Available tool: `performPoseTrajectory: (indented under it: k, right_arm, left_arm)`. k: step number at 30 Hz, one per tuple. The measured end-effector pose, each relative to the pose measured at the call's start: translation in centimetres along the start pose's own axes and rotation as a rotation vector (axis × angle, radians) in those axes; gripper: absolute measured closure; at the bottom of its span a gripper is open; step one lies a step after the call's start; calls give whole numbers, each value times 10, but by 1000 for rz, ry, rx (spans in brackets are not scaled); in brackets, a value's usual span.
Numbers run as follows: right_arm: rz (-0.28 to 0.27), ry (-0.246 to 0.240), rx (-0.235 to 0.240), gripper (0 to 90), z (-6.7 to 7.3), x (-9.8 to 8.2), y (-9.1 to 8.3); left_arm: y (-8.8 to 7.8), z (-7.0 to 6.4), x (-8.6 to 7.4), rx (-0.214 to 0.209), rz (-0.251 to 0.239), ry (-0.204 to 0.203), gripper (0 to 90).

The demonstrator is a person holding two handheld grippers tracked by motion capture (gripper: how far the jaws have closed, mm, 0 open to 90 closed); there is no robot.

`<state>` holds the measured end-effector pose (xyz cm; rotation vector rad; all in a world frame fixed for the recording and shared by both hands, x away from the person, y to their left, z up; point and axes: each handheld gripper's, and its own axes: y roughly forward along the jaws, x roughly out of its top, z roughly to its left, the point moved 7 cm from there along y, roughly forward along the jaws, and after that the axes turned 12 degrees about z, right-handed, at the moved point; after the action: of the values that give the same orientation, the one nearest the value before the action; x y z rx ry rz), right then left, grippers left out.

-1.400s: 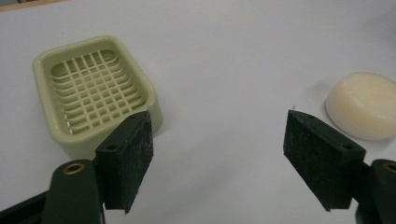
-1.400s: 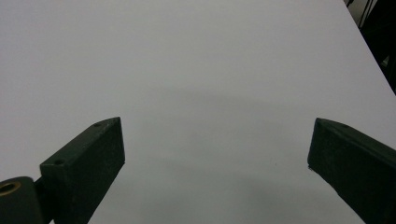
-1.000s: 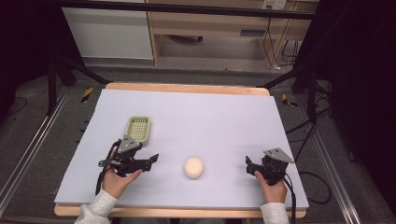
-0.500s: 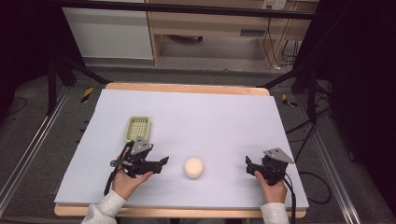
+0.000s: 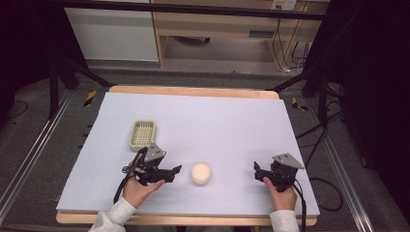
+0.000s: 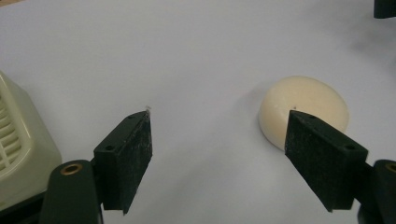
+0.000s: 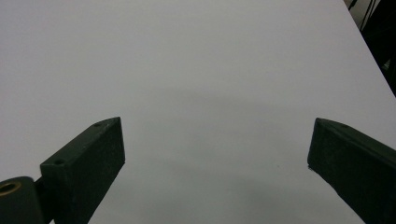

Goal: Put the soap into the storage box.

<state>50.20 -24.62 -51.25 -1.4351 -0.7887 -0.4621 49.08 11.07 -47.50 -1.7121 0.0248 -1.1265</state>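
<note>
The left gripper [image 5: 177, 170] sits with jaws wide just left of the cream soap bar [image 5: 200, 173]; the right gripper [image 5: 256, 171], also wide, rests well right.

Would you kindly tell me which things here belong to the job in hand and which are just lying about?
In the job:
- soap, cream and round
- left claw, open, reaching for it
- green tray, probably

Lying about:
- right claw, open, idle
- table

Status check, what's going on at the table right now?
Left gripper open, aimed at the round cream soap, not touching. Right gripper open, empty, over bare table. Green basket behind the left hand, apart. Path to soap unobstructed.
</note>
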Motion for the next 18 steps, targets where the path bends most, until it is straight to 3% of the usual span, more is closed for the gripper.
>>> performPoseTrajectory:
  k: [18]
  right_arm:
    - [5, -7, 3, 44, 1, 0, 0]
  left_arm:
    - [11, -21, 12, -36, 9, 33, 220]
